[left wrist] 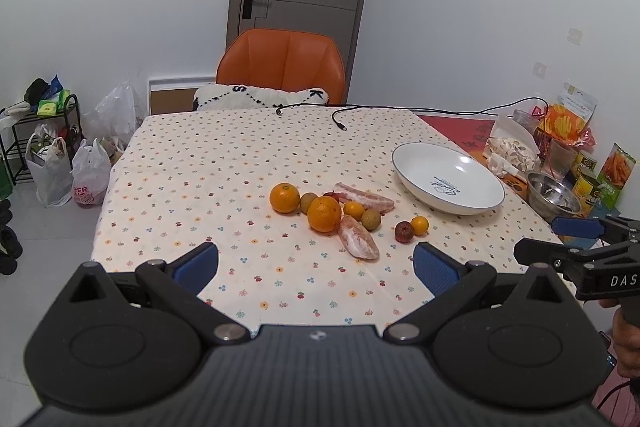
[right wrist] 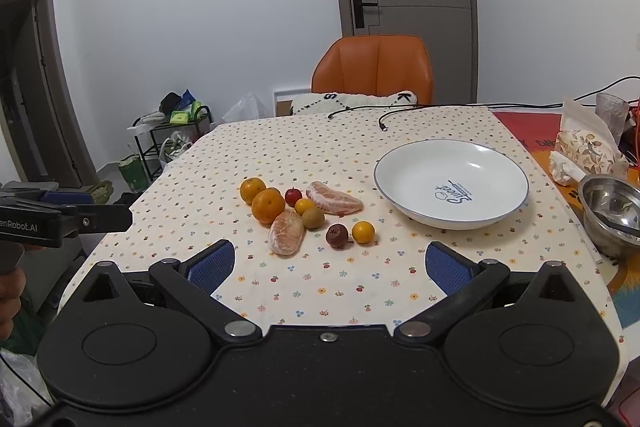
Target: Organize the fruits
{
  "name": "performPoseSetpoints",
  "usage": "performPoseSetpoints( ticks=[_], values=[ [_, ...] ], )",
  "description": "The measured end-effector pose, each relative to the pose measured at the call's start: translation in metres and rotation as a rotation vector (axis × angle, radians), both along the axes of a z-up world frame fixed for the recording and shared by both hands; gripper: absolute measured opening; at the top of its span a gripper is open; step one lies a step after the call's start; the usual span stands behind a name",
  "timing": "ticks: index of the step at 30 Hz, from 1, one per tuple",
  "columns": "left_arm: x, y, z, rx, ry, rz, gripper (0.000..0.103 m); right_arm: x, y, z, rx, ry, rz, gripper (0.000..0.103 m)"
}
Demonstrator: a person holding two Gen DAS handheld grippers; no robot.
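Orange and brown fruit lies in a loose cluster on the table (right wrist: 280, 291), which wears a pale cloth dotted with small flowers. Both grippers hang above the near edge, well apart from the fruit.

In the right wrist view the right gripper (right wrist: 327, 265) has its blue pads spread wide with nothing between them. The left gripper (left wrist: 316, 267) stands the same way in its own view: jaws wide, empty.

From the right wrist view, two oranges touch at the cluster's 10 o'clock side, the far orange (right wrist: 253, 189) and the near orange (right wrist: 268, 205). A small red fruit (right wrist: 293, 194) sits just beside the near orange, toward 1 o'clock of it. A long peeled segment (right wrist: 334, 203) lies at the cluster's 2 o'clock end, nearest the plate. A rounder peeled segment (right wrist: 286, 233) lies at 6 o'clock, touching the near orange. Between the segments are a small yellow-orange fruit (right wrist: 304, 206) and a brown round fruit (right wrist: 313, 217), touching each other. At 4 o'clock, a dark red fruit (right wrist: 337, 235) and another small orange fruit (right wrist: 363, 231) sit side by side.

A white plate (right wrist: 400, 163) with a thin blue rim rests empty at 3 o'clock of the cluster. A steel bowl (right wrist: 592, 195) sits at the table's right edge. An orange chair (right wrist: 374, 71) stands at 12 o'clock behind the table.
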State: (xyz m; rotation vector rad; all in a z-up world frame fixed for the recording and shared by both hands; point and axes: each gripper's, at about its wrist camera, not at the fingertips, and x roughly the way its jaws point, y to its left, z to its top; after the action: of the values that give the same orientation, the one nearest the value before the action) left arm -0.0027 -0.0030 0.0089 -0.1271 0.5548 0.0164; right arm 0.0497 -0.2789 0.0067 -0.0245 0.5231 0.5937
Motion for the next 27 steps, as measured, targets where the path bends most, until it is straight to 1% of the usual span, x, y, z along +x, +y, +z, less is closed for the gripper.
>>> performPoseSetpoints(
  ticks=[6,27],
  values=[
    [-0.0002,-0.0001,0.0016,0.000,-0.004,0.002,0.103,0.0028,-0.0049,0.0008,0.018,0.015,-0.009,0.103],
    [-0.0026,0.0014,0.0031,0.001,-0.010,0.009,0.103,0.0018,-0.0054,0.0031,0.020,0.014,-0.004,0.103]
  ],
)
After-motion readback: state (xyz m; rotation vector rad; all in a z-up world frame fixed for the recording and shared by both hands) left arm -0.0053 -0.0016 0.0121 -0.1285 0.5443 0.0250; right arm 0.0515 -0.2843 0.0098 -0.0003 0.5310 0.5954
